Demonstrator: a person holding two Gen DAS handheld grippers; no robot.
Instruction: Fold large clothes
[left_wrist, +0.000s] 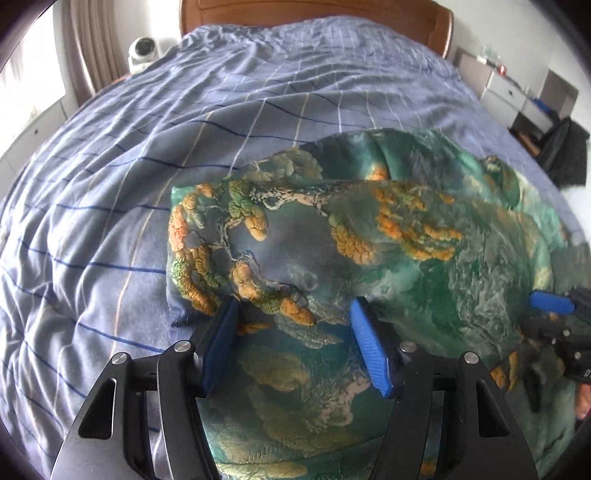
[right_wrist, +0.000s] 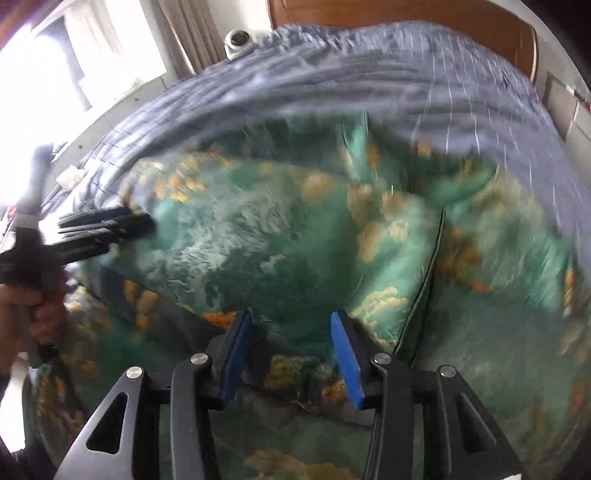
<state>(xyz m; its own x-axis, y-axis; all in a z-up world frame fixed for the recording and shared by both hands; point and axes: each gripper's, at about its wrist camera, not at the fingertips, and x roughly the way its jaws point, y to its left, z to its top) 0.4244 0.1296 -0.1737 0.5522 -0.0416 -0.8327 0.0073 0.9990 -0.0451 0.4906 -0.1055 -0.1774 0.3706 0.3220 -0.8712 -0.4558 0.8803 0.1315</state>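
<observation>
My left gripper (left_wrist: 291, 314) hangs with jaws spread over the green landscape-print garment (left_wrist: 369, 236), heaped mid-frame on the blue checked bedspread (left_wrist: 147, 147); my right gripper (right_wrist: 291, 325), jaws also apart, hovers above the same cloth, gripping nothing.

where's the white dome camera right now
The white dome camera sits at the far left corner of the bed, between the curtain and the wooden headboard; the right wrist view shows it upper left of centre.
</observation>
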